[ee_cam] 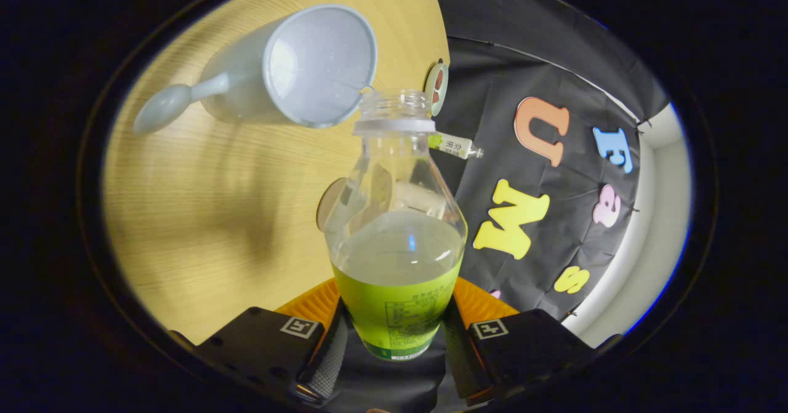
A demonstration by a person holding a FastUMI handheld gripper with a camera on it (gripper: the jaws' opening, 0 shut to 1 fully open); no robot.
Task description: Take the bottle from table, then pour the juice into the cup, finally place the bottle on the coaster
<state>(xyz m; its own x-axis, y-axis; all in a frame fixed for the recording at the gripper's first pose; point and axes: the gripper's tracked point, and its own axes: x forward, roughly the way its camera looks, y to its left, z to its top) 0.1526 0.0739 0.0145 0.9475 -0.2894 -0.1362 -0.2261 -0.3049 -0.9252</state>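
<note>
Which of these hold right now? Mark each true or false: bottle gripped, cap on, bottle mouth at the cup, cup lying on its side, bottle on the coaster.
1. The gripper is shut on the bottle. True.
2. The bottle's cap is on. False: its mouth is open.
3. The bottle's mouth is at the cup rim. True.
4. The cup lies on its side on the table. False: it stands upright.
5. The bottle stands on the coaster. False: it is held apart from the coaster.

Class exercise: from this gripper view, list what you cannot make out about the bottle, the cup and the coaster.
- Bottle base, gripper view: hidden between the hand-held gripper fingers pressing on it.
- Cup bottom: a pale glare washes out the inside, so any juice is unclear.
- Coaster: seen edge-on beyond the bottle's mouth, its pattern too small.
</note>
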